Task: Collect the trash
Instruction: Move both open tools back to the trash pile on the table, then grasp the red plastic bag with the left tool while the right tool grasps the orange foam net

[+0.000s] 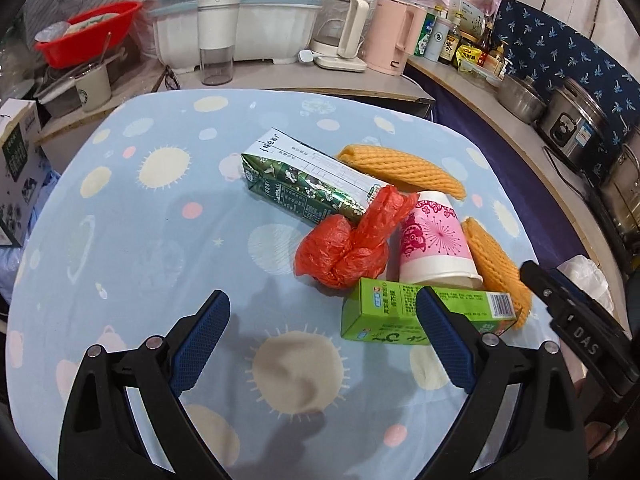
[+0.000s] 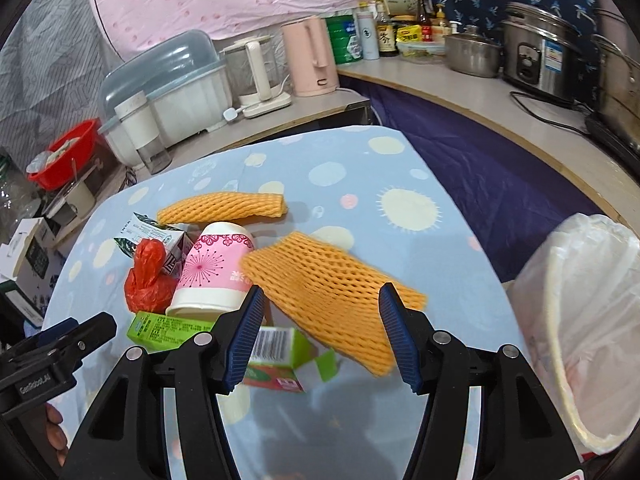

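Fingers of the right gripper [image 2: 322, 334] stand wide, empty, straddling the orange foam net [image 2: 332, 292]. Left gripper [image 1: 324, 344], also wide and empty, waits near the green carton [image 1: 384, 314]. Lined bin [image 2: 592, 320] sits at three o'clock. Risk: the limp net may slip from a shallow pinch, or snag the paper cup [image 2: 216, 272] at ten o'clock.

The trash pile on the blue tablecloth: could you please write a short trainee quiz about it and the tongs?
1. True or false: the paper cup stands upright on its base.
2. Which item lies nearest between the right tongs? A) red plastic bag B) orange foam net C) milk carton
3. Fill in: the lined bin stands to the ____ of the table in the right wrist view.

Key: 1 false, it lies on its side; 2 B; 3 right.
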A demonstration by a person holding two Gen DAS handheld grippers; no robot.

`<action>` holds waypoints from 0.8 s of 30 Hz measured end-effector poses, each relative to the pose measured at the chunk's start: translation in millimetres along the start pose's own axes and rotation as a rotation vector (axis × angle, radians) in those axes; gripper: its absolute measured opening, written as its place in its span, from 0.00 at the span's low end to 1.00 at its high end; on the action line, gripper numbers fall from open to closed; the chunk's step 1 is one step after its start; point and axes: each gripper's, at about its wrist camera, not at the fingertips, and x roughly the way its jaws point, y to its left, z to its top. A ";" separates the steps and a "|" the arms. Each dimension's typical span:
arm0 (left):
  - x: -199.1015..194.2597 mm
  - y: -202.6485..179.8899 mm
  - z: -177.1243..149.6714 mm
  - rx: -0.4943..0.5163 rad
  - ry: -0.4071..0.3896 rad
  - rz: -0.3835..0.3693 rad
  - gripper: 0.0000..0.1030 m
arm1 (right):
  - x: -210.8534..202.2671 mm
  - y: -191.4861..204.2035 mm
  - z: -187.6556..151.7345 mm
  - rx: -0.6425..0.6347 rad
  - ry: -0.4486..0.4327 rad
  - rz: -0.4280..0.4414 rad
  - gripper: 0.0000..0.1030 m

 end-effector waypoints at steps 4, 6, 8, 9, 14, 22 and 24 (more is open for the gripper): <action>15.6 1.8 8.3 -0.023 0.014 -0.024 0.87 | 17.5 7.0 4.7 -0.021 0.021 -0.005 0.56; 25.3 1.8 11.9 -0.034 0.027 -0.030 0.87 | 25.7 7.8 5.9 -0.026 0.035 -0.008 0.56; 34.2 1.5 14.0 -0.043 0.038 -0.040 0.87 | 32.9 8.0 5.3 -0.031 0.050 -0.009 0.56; 38.4 1.2 15.2 -0.047 0.042 -0.042 0.87 | 37.2 7.7 5.1 -0.034 0.059 -0.011 0.56; 56.7 1.9 20.6 -0.060 0.065 -0.054 0.78 | 57.6 3.7 0.8 -0.037 0.095 -0.031 0.50; 64.6 3.1 18.7 -0.046 0.085 -0.058 0.51 | 61.5 -2.7 1.8 -0.042 0.086 -0.057 0.31; 62.0 1.6 17.8 -0.037 0.080 -0.055 0.48 | 59.7 -3.8 2.5 -0.045 0.085 -0.054 0.11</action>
